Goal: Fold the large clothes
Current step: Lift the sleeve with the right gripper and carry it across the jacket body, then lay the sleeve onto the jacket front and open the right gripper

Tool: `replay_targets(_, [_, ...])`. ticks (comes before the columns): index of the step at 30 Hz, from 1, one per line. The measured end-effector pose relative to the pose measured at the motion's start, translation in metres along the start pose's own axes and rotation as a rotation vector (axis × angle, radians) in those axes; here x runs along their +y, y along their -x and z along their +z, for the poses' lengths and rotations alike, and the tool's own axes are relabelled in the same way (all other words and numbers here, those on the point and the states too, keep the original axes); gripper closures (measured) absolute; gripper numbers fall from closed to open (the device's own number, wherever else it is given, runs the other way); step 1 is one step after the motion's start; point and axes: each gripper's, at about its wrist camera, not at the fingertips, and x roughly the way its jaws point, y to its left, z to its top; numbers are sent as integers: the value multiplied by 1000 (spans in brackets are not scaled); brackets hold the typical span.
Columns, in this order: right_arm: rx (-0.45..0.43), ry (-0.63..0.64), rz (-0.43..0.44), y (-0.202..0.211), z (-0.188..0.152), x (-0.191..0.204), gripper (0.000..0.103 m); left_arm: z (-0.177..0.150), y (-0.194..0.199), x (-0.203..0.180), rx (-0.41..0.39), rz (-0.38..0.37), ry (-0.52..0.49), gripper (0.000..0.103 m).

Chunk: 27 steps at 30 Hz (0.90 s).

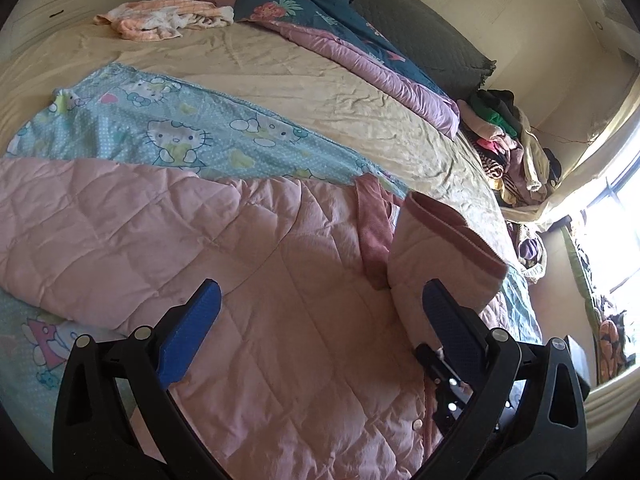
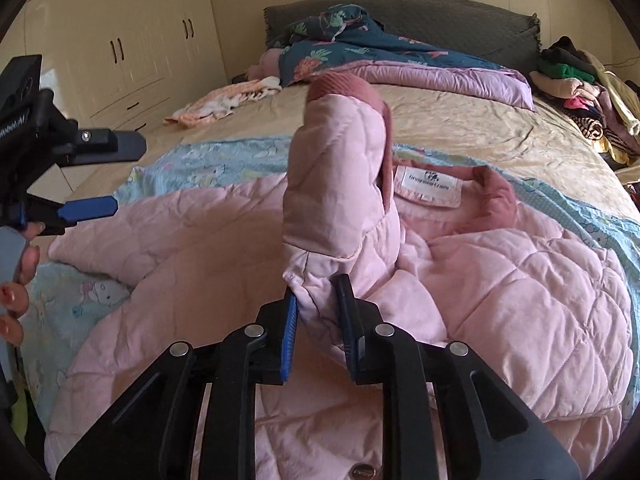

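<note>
1. Two grippers work over a pink quilted jacket (image 2: 500, 280) spread on a bed (image 1: 280, 76), on top of a blue cartoon-print sheet (image 1: 180, 128).
2. Right gripper (image 2: 318, 312): jaws stand narrowly apart with a fold of the jacket's sleeve (image 2: 340, 184) between the blue pads. The left pad touches the fabric; full pad pressure on both sides cannot be confirmed.
3. Sleeve position: it stands upright from the right jaws, with its darker pink cuff (image 2: 344, 84) at the top, ahead of the fingertips.
4. Jacket collar and white label (image 2: 428, 188): beyond the right jaws, to the right of the raised sleeve.
5. Left gripper (image 1: 320, 312): jaws wide open, holding nothing. Quilted fabric lies beneath the gap, and the raised sleeve stands just beside the right finger.
6. Left gripper, as seen from the right wrist: far left of the right jaws, carried by a hand (image 2: 18, 280).
</note>
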Motion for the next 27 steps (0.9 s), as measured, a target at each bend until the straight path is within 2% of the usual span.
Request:
replay_targets(4, [58,6,17,-10,-9,5,76,-6,-10,5,50,-55,48,8])
replay_targets(6, [79,-30,86,-12,-11,1,56,-11,-17,5,70,-80,68,8])
replay_targets(7, [92,-70,130,-12,-12,-1,37,-13,-19,5,79,-90,73,8])
replay_targets(8, [93,-86,148,-10,-11,-1,33,-15,-23,6,90,-100,78,8])
replay_targets(13, [90,-82,159,12,-14,-8,32,-28,-42,3,167,-141,104,8])
replay_targets(17, [60,-141,111,41,-19,-37,32,-42,-66,3,225,-107,116,8])
replay_targets(20, [33,-187,42,62,-27,-66,32,-55,-82,2,262,-76,116,8])
replay_targets(22, [30,-228,-2,71,-34,-89,33,-60,-86,-4,249,-42,72,10])
replay_targets(23, [24,-248,-24,76,-38,-100,33,-62,-86,-10,232,-13,29,13])
replay_targets(25, [14,-285,-69,85,-45,-123,33,-63,-85,-20,210,13,-41,50])
replay_targets(26, [13,-306,-101,88,-48,-135,33,-63,-84,-25,202,13,-67,54])
replay_targets(27, [13,-331,-124,91,-49,-146,33,-62,-84,-28,199,12,-92,65])
